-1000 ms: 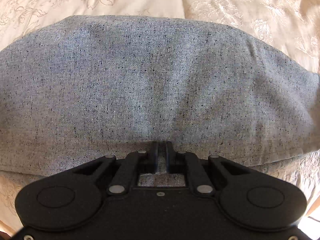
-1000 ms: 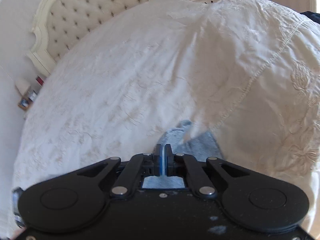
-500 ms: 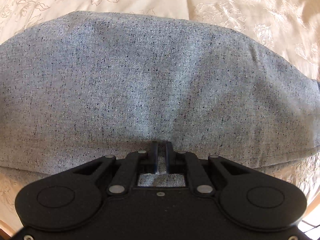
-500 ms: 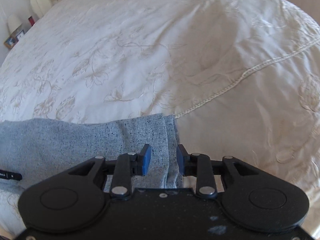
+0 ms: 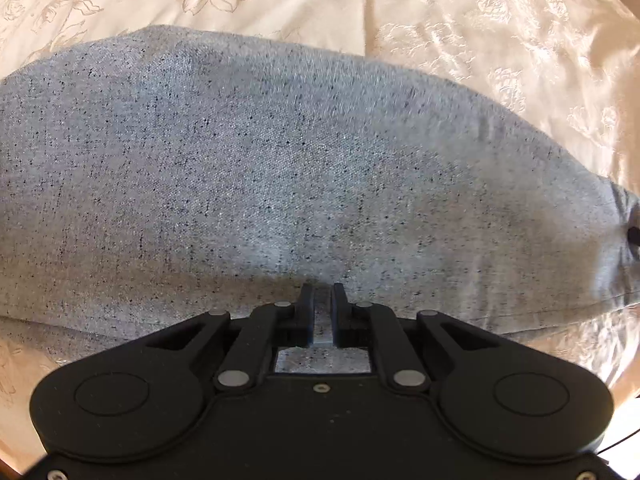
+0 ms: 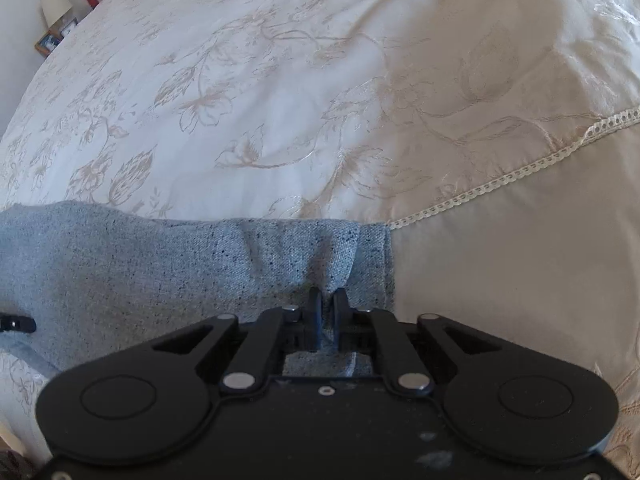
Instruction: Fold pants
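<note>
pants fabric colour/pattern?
Pants: light grey-blue with fine dark flecks. Clearest in the left wrist view.

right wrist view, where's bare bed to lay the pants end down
Bare bedspread lies beyond the grey pants, and more right of their hem below the lace trim. Crowded: the right gripper, closing on the hem. In the left wrist view the left gripper pinches cloth.
</note>
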A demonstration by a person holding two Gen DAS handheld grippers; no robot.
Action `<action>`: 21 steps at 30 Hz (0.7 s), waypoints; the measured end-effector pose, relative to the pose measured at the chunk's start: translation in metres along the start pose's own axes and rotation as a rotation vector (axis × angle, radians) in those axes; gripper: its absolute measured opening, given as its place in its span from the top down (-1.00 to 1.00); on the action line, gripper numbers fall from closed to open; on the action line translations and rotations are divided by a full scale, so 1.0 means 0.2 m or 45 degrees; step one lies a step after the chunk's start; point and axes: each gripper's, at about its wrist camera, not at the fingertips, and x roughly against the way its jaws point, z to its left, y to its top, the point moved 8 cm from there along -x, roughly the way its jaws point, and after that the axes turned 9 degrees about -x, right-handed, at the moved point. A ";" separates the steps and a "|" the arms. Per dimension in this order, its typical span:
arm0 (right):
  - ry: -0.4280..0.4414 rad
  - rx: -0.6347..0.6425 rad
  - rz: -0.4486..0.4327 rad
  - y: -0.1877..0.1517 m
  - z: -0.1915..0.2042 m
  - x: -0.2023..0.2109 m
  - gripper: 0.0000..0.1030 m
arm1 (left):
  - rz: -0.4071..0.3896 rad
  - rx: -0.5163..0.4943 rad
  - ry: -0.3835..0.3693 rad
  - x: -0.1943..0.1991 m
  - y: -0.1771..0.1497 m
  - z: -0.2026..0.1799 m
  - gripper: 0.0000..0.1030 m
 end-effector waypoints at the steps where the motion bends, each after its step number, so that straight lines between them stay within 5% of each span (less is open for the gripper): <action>1: -0.065 0.048 -0.011 0.00 0.00 0.02 0.92 | -0.017 -0.005 -0.016 0.02 0.01 -0.01 0.71; 5: -0.163 0.004 -0.009 -0.02 -0.07 0.00 0.95 | -0.017 -0.061 -0.021 0.04 0.01 -0.06 0.71; 10: -0.096 -0.120 -0.042 0.01 -0.11 0.05 0.66 | -0.020 -0.122 0.005 0.07 0.01 -0.06 0.71; 17: 0.100 -0.082 -0.047 -0.14 -0.01 0.27 0.65 | 0.066 -0.070 0.022 0.04 -0.08 0.04 0.71; 21: -0.187 0.015 0.138 -0.38 -0.09 0.17 0.66 | 0.081 -0.052 0.020 0.04 -0.12 0.09 0.71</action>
